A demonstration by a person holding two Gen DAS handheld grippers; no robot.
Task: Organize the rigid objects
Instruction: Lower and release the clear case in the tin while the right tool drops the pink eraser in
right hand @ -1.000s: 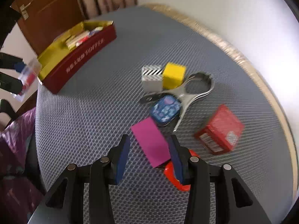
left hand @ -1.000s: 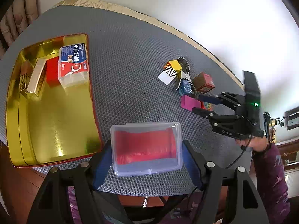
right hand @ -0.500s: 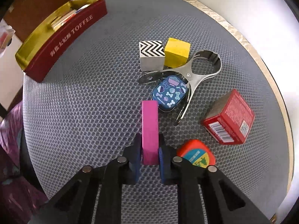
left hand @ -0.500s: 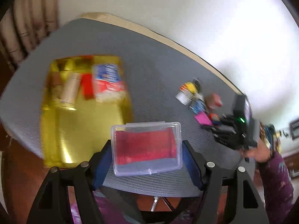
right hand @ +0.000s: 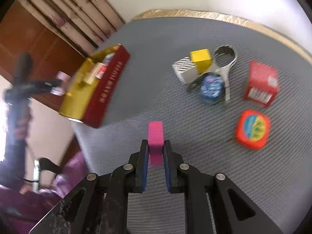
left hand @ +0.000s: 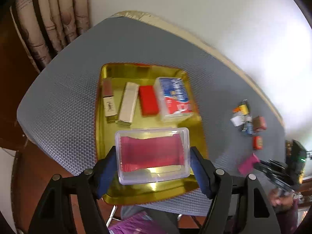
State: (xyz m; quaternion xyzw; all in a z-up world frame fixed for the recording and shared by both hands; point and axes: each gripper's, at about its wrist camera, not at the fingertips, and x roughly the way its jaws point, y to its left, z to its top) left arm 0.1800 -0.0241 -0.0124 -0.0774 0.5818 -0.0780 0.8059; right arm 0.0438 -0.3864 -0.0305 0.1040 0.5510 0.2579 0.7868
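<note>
My left gripper [left hand: 152, 161] is shut on a clear plastic box with red contents [left hand: 153, 154] and holds it above the near part of the gold tin tray [left hand: 99, 136]. The tray holds a blue and red box [left hand: 174, 99], a red block [left hand: 148, 100] and two slim gold boxes [left hand: 127, 103]. My right gripper [right hand: 155, 152] is shut on a pink block [right hand: 155, 136], lifted above the grey mat. It shows far right in the left wrist view [left hand: 248, 163]. The tray also shows in the right wrist view [right hand: 103, 89].
On the mat [right hand: 156, 78] lie a yellow cube [right hand: 200, 59], a chevron block [right hand: 185, 70], a metal clip [right hand: 226, 62], a blue tin [right hand: 211, 87], a red box [right hand: 261, 83] and an orange tape measure [right hand: 252, 129]. Curtains [left hand: 48, 29] hang beyond the table.
My right gripper closed on the pink block and lifted it off the mat. My left gripper carried the clear box over the gold tray.
</note>
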